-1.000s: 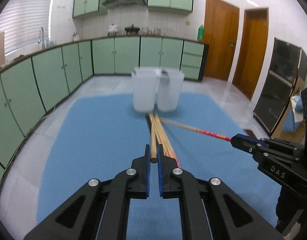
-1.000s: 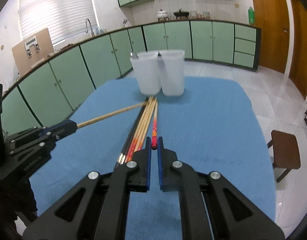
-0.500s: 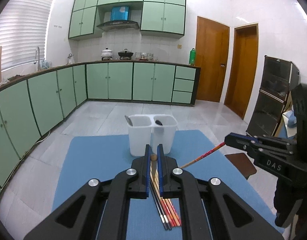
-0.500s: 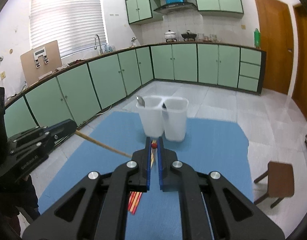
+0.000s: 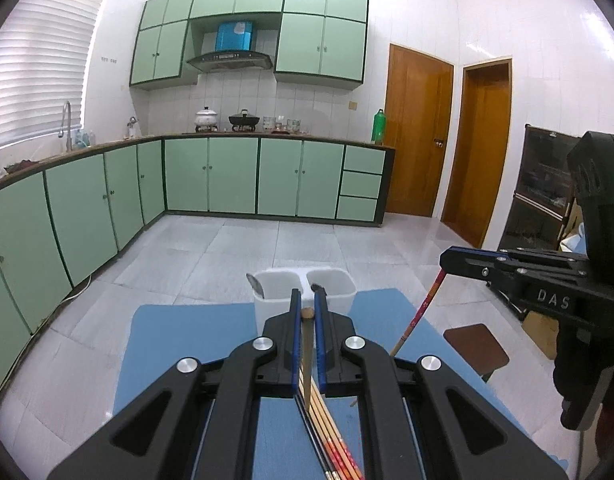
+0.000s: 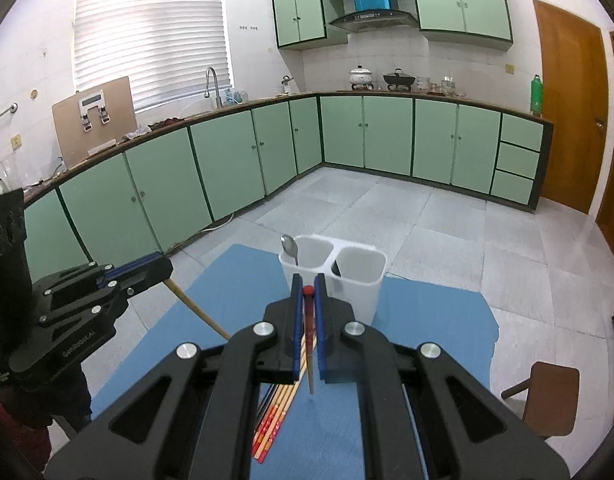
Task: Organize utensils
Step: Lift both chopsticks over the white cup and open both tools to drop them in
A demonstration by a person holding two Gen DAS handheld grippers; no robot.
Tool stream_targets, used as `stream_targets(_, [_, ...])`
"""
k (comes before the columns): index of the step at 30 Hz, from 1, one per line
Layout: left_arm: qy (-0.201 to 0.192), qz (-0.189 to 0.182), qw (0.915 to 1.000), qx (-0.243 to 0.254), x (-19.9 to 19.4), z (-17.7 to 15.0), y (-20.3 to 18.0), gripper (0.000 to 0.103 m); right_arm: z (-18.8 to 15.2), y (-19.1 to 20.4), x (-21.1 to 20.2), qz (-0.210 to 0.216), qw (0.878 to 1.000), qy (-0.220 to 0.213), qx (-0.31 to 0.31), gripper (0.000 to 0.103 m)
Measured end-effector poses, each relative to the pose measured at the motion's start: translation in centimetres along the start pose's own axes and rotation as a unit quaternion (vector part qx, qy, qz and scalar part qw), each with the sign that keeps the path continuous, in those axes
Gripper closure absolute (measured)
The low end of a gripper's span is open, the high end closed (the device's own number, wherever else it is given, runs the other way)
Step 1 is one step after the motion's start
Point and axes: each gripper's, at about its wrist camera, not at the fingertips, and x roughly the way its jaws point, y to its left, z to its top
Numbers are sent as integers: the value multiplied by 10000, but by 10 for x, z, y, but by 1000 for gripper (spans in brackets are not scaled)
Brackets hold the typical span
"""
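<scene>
My left wrist camera looks forward and slightly down along its tongs (image 5: 306,312), raised above the blue-covered bench (image 5: 195,344), facing the white twin-compartment plastic holder (image 5: 305,294). My right wrist camera sits beside it, facing the same holder (image 6: 333,270). Both views share that holder, the bench and the green kitchen cabinets (image 5: 235,176) beyond it.

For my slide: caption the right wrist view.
Right gripper lifts a red-ended chopstick toward the white twin-cup holder.
</scene>
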Motion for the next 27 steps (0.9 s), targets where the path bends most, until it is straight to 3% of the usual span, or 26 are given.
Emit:
stream_targets(8, [-465,54,9989,70,3,41,4,97,57,-19,-12,-114,9981,-602,37,98])
stream_targets(16, [-1019,247,9942,222,36,98,1,97,108,-49,11,-415,9934,-1051,171,98])
stream_targets(20, [-1042,452,9928,377,70,107,-2,97,113,-61,39,-556,9929,-1030,234,98])
stream_targets(27, [-487,411,9977,216,125,86,2,97,92,-75,93,-542,9964,-491,430,98])
